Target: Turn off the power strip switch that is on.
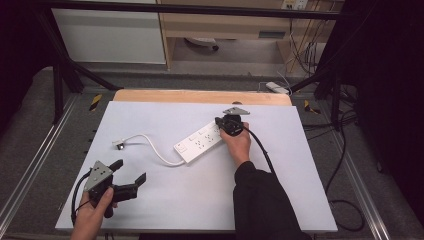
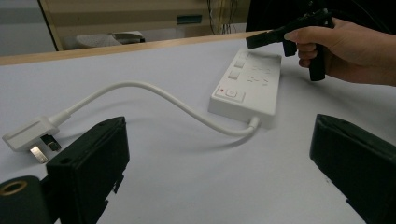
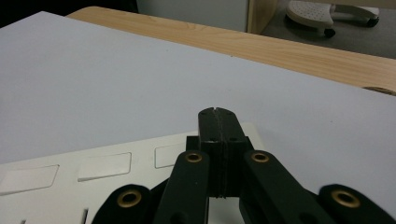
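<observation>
A white power strip (image 1: 199, 142) lies slantwise in the middle of the white mat, its switch end (image 2: 230, 94) nearest my left gripper. Its white cable (image 1: 150, 144) curves left to a white plug (image 1: 119, 145), which lies on its side (image 2: 29, 139). My right gripper (image 1: 220, 121) is shut, its jaws pressed together with nothing between them (image 3: 218, 114), and it hovers just over the strip's far end (image 3: 93, 175). My left gripper (image 1: 129, 171) rests low at the near left, wide open (image 2: 219, 140), facing the strip with only bare mat between its jaws.
The white mat (image 1: 150, 200) covers a wooden table whose bare edge (image 1: 200, 96) runs along the far side. Metal frame rails (image 1: 30, 165) flank the table. Black cables (image 1: 345, 200) lie on the floor to the right. A cabinet (image 1: 110, 35) stands behind.
</observation>
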A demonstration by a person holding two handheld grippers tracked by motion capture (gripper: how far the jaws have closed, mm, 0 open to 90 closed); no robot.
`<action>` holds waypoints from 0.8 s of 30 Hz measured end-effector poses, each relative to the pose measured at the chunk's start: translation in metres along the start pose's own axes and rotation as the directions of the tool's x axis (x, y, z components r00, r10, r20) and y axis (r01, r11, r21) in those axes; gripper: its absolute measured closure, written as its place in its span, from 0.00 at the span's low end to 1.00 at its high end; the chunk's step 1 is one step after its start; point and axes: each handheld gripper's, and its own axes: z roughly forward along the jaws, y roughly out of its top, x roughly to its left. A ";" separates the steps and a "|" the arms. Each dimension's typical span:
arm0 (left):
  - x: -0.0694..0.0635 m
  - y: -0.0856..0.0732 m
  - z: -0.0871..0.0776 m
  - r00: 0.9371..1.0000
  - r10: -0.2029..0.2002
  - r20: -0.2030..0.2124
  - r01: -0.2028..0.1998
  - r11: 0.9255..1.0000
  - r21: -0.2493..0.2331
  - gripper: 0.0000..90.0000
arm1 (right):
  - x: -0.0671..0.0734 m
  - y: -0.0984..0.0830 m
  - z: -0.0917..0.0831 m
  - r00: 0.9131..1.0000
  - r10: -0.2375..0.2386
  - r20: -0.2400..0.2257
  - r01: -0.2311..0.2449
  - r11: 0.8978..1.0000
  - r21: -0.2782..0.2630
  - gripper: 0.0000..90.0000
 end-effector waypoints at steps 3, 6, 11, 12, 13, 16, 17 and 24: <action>0.000 0.000 0.000 1.000 0.000 0.001 0.000 1.000 -0.001 0.05 | 0.001 0.000 0.001 1.000 0.004 -0.002 -0.004 1.000 0.000 1.00; 0.000 0.000 0.000 1.000 -0.001 0.001 0.001 1.000 -0.002 0.05 | 0.002 0.000 0.001 1.000 0.004 -0.002 -0.004 1.000 -0.001 1.00; 0.000 0.000 0.000 1.000 0.000 0.001 0.000 1.000 -0.001 0.05 | 0.003 -0.001 0.003 1.000 0.008 -0.005 -0.008 1.000 0.003 1.00; 0.000 0.000 0.000 1.000 0.001 0.002 -0.001 1.000 0.000 0.05 | 0.003 -0.001 0.003 1.000 0.008 -0.006 -0.008 1.000 0.002 1.00; 0.000 0.000 0.000 1.000 -0.001 0.002 0.001 1.000 0.000 0.05 | 0.003 -0.001 0.004 1.000 0.005 -0.008 -0.005 1.000 0.002 1.00; 0.000 0.000 0.000 1.000 0.001 0.004 -0.001 1.000 -0.002 0.05 | 0.004 -0.001 0.004 1.000 0.011 -0.012 -0.010 1.000 0.007 1.00; 0.000 0.000 0.000 1.000 -0.001 0.010 0.001 1.000 -0.001 0.05 | 0.004 -0.002 0.005 1.000 0.011 -0.012 -0.011 1.000 0.005 1.00; 0.000 0.000 0.000 1.000 -0.002 0.010 0.002 1.000 -0.001 0.05 | 0.005 -0.002 0.005 1.000 0.010 -0.015 -0.010 1.000 0.006 1.00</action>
